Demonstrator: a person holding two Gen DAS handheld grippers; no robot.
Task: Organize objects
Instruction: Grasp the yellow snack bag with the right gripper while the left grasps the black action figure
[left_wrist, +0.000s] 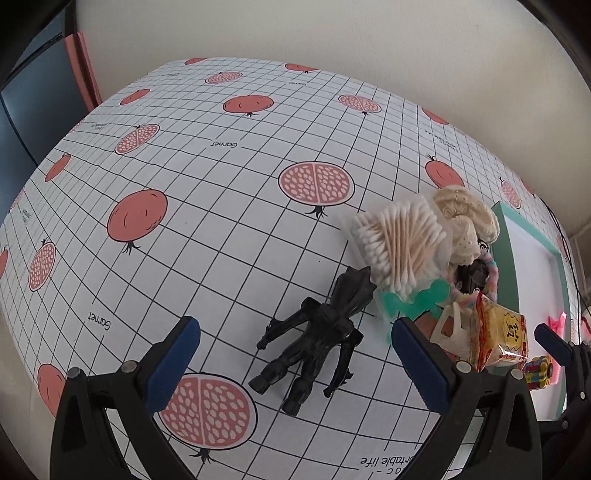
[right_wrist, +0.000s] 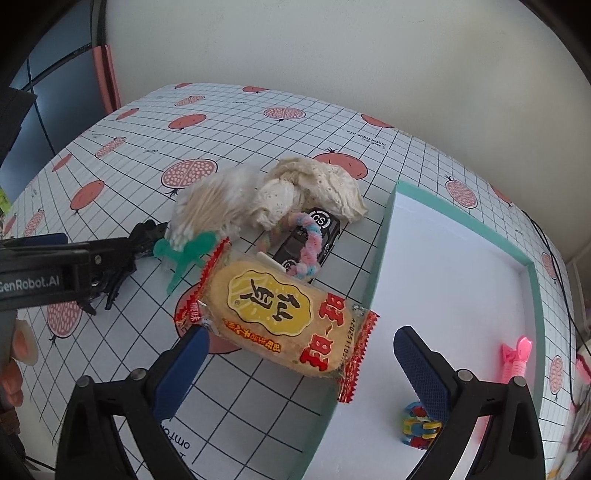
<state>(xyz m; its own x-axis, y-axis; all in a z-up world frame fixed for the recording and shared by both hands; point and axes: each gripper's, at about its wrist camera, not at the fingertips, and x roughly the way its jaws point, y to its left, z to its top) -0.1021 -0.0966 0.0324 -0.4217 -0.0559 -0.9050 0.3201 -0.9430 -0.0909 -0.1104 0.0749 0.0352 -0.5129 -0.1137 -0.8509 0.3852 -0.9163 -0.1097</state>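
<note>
Right wrist view: the right gripper (right_wrist: 301, 363) has its blue pads spread wide, clamping nothing, with the rice cracker packet (right_wrist: 280, 319) lying between them, straddling the teal edge of the white tray (right_wrist: 454, 258). Over on the left, the left gripper (left_wrist: 295, 356) is likewise agape above the black claw toy (left_wrist: 314, 339), beside the cotton swabs (left_wrist: 400, 242) on the pomegranate tablecloth (left_wrist: 207, 206).

Grid-patterned pomegranate tablecloth (left_wrist: 229, 236): "Garnet", upside down.
Black left gripper body (right_wrist: 40, 277): "GenRobot.AI".
Yellow-and-red snack packet (right_wrist: 280, 314): Chinese characters, "A2025110…".
Black box (right_wrist: 306, 240): "CS" circles.
</note>
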